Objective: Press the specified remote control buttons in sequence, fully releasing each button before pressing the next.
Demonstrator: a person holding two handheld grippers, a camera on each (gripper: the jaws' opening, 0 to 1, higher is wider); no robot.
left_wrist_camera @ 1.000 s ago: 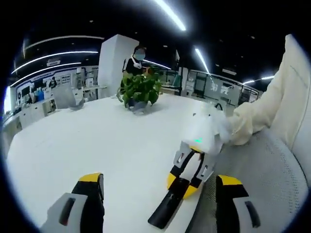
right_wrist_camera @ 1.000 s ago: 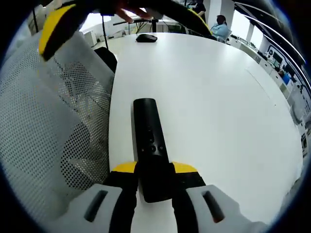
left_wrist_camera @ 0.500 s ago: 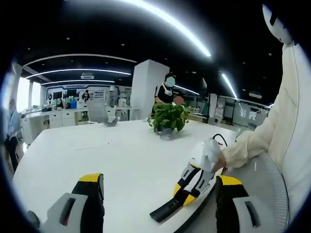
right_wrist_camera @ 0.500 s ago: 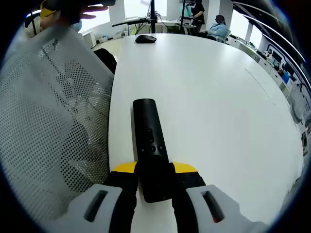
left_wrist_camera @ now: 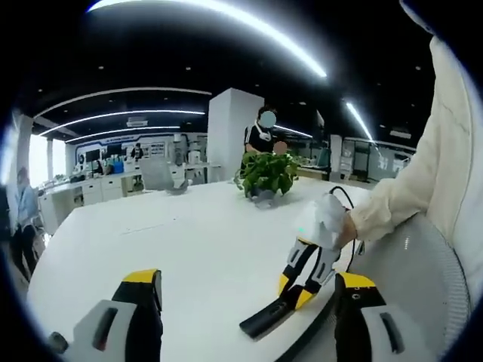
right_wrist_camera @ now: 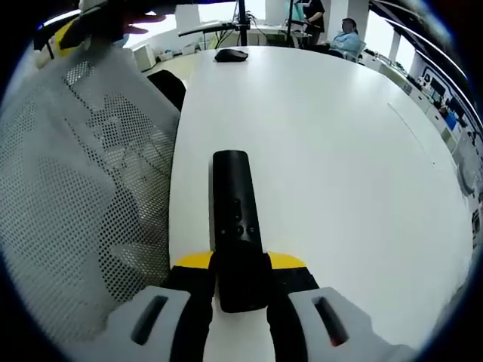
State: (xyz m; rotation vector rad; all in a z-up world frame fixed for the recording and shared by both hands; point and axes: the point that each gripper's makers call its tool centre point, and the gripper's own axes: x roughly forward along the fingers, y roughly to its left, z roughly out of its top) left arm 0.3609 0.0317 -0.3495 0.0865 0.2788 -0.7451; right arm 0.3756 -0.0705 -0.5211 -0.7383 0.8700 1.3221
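The black remote control (right_wrist_camera: 234, 207) lies flat on the white table (right_wrist_camera: 324, 173), its near end clamped between the yellow-tipped jaws of my right gripper (right_wrist_camera: 240, 265). Small buttons show on its middle. In the left gripper view the same remote (left_wrist_camera: 266, 320) points toward me, held by the right gripper (left_wrist_camera: 304, 270) in a white-gloved hand (left_wrist_camera: 329, 223). My left gripper (left_wrist_camera: 247, 280) hovers above the table with its jaws wide apart and nothing in them, short of the remote. A yellow bit of the left gripper (right_wrist_camera: 66, 32) peeks in at the upper left.
A white mesh chair back (right_wrist_camera: 75, 196) crowds the table's left edge. A black mouse (right_wrist_camera: 231, 54) lies at the far end, and a potted plant (left_wrist_camera: 266, 173) stands further along the table (left_wrist_camera: 173, 241). People stand and sit beyond it. A cream sleeve (left_wrist_camera: 423, 181) is at right.
The left gripper has drawn back from over the remote toward the chair side and tilted up. The right gripper keeps the remote clamped in place.
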